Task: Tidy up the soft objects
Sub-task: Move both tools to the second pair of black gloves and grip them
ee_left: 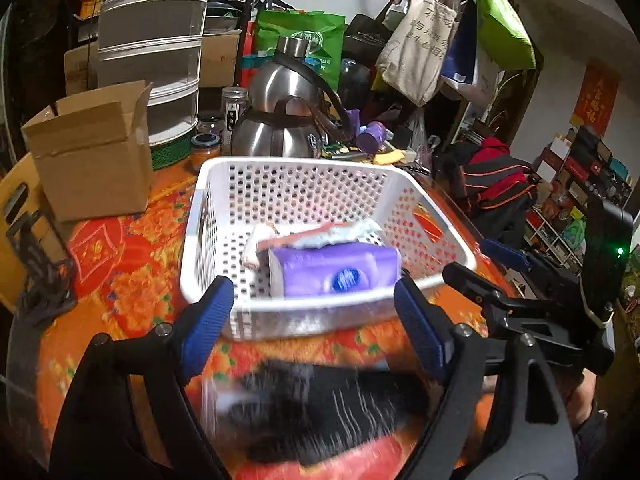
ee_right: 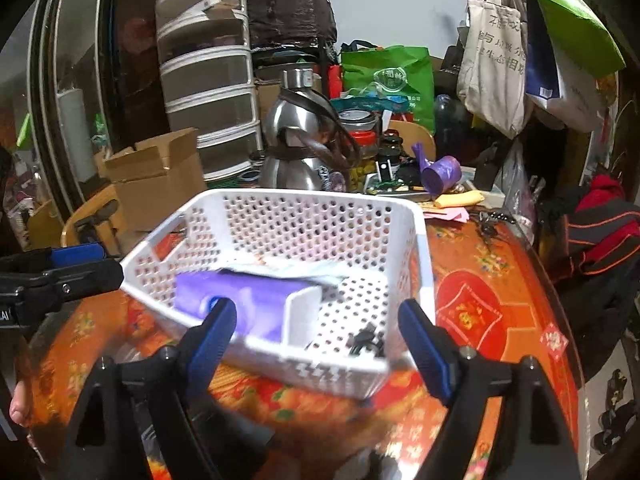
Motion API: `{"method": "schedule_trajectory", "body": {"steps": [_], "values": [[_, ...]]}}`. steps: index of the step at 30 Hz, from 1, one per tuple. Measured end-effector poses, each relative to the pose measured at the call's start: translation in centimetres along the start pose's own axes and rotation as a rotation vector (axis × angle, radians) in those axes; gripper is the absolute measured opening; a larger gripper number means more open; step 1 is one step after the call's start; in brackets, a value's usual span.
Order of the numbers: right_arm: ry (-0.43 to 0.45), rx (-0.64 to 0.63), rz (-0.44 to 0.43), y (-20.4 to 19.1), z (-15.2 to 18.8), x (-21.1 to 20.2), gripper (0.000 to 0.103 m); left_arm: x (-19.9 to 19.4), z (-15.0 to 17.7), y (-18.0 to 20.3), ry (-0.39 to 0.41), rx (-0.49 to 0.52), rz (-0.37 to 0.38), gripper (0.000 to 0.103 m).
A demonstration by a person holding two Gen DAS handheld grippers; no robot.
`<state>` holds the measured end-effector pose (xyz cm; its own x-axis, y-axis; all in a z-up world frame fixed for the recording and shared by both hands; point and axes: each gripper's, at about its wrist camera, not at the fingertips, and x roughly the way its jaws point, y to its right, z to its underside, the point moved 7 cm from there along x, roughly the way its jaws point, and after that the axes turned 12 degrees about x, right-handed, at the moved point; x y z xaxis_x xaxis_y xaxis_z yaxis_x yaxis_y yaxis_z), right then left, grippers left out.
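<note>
A white perforated basket [ee_left: 224, 216] stands on the orange floral tablecloth; it also shows in the right wrist view [ee_right: 416, 248]. In it lie a purple tissue pack [ee_left: 340, 272], also seen in the right wrist view [ee_right: 248, 300], and a folded pale cloth [ee_left: 260, 244]. A small dark item [ee_right: 366, 342] lies in the basket's near right corner. A blurred black soft object [ee_left: 320, 412] lies on the table below my open left gripper [ee_left: 312, 316], just in front of the basket. My right gripper [ee_right: 316, 332] is open and empty at the basket's near rim.
An open cardboard box [ee_left: 92, 152] stands left of the basket. A steel kettle [ee_left: 280, 120], jars and a stacked drawer unit [ee_left: 152, 60] crowd the back. Tote bags [ee_left: 424, 48] hang at upper right. A red-black jacket [ee_left: 500, 184] lies off the table's right edge.
</note>
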<state>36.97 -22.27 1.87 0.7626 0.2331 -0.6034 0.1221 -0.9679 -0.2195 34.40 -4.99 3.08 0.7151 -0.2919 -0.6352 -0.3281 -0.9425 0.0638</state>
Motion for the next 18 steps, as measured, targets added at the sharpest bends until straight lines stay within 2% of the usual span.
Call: {"method": "schedule_trajectory", "body": {"steps": [3, 5, 11, 15, 18], "values": [[0.023, -0.013, -0.023, -0.6, 1.4, -2.6, 0.083, -2.8, 1.6, 0.7, 0.016, -0.008, 0.026, 0.081], [0.025, -0.009, -0.041, -0.9, 2.5, -4.1, 0.083, -4.5, 2.8, 0.8, 0.010, -0.007, 0.013, 0.082], [0.017, 0.010, -0.076, -1.3, 6.7, -7.8, 0.083, -9.3, 7.2, 1.0, 0.028, -0.054, 0.036, 0.086], [0.008, 0.036, -0.099, -1.2, 9.4, -8.7, 0.088, -9.8, 10.3, 1.3, 0.013, -0.055, 0.012, 0.088], [-0.031, 0.055, -0.107, -1.2, 11.3, -7.7, 0.089, -8.5, 11.9, 1.3, -0.011, -0.075, 0.036, 0.088]]}}
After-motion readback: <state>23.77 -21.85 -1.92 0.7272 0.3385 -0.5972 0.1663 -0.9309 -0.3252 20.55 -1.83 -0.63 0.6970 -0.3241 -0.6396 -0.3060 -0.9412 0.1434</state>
